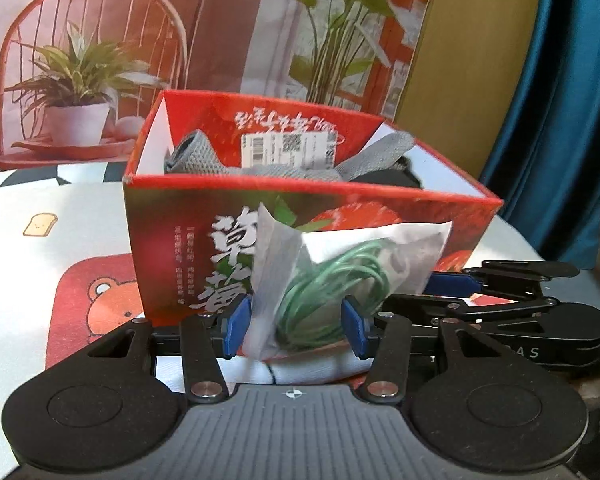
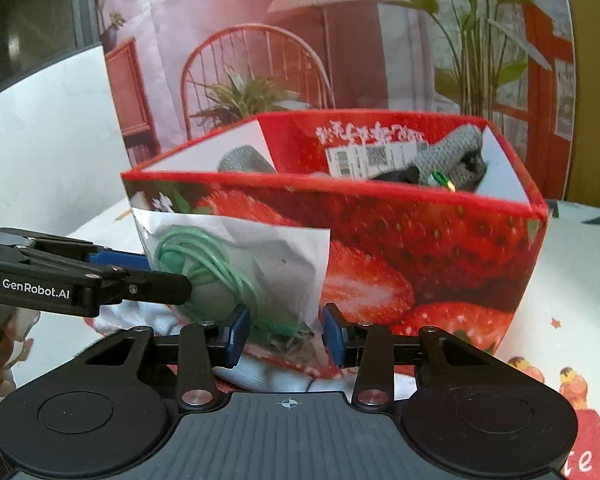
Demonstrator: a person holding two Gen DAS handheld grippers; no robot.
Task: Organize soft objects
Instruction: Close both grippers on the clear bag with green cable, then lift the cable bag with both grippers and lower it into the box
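Clearly my left claw [image 1: 296,320] and right claw [image 2: 286,334] are both pinched part-closed on the limp white pouch [image 1: 352,256] of green cord at centre frame, before the red box [image 1: 300,216], so I'd grip its bulky middle.

The tall red strawberry cardboard box [image 1: 340,216] stands right ahead, blocking the way. Its open top holds grey knitted cloth [image 1: 204,156].
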